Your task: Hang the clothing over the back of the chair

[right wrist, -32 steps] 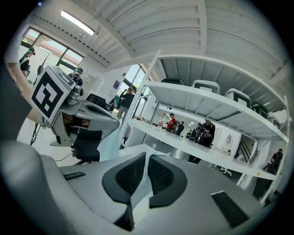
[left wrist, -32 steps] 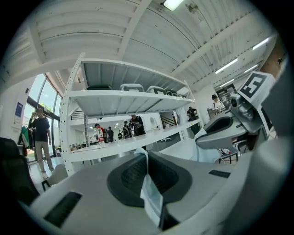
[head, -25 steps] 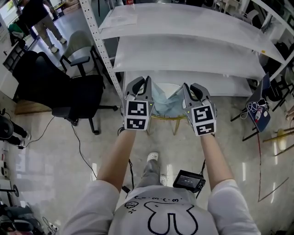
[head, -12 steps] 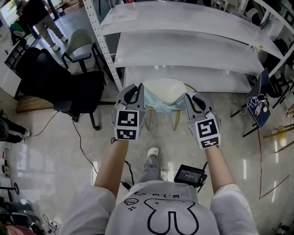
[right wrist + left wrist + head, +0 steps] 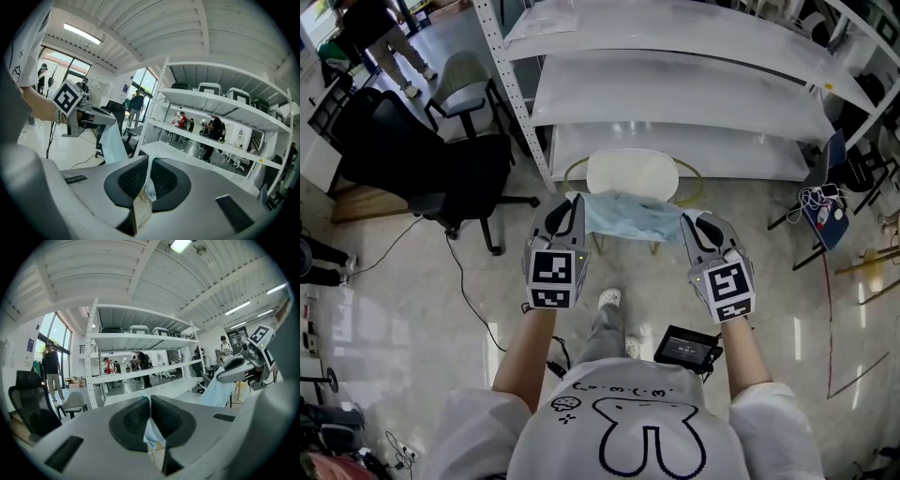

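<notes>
A light blue piece of clothing (image 5: 630,217) hangs stretched between my two grippers, in front of a white chair (image 5: 631,172) with a thin yellow frame. My left gripper (image 5: 568,208) is shut on the cloth's left end, and the fabric shows pinched between its pads (image 5: 151,431). My right gripper (image 5: 697,227) is shut on the right end, with the blue cloth (image 5: 149,183) caught in its jaws. Each gripper view shows the other gripper holding its corner of the hanging cloth (image 5: 216,391) (image 5: 112,143). The chair's back is not clearly visible from above.
A white shelving rack (image 5: 675,94) stands right behind the chair. A black office chair (image 5: 422,159) and a grey chair (image 5: 464,89) are at the left. A black device (image 5: 686,347) and cables lie on the floor near the person's feet. A bag (image 5: 825,211) sits at the right.
Both grippers have drawn back toward the person and spread apart, pulling the blue clothing out flat. The chair's white seat, covered before, now shows beyond the cloth.
</notes>
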Demonstrator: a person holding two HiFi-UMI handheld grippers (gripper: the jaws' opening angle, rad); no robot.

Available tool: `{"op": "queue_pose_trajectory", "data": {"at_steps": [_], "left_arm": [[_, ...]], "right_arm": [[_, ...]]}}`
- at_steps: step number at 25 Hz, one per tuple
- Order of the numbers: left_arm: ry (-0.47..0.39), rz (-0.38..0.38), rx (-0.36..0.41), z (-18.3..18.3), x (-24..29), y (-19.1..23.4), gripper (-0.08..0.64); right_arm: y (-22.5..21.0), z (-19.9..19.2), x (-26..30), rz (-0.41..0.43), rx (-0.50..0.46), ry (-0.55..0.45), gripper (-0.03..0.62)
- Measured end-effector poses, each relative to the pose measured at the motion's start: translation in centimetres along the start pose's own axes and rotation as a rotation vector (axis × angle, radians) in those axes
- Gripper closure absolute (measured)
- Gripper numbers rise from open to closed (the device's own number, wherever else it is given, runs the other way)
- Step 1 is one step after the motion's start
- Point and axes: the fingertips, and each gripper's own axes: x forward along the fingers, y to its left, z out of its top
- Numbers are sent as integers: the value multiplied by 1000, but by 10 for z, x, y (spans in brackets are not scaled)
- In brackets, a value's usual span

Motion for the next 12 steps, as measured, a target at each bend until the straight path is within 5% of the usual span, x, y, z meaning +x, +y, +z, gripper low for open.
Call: {"op": "queue_pose_trajectory", "data": {"at_steps": [12], "left_arm": [[96, 8, -26, -53, -52, -18, 537]], "right_arm": [[35, -53, -38, 73, 36, 106, 560]]}}
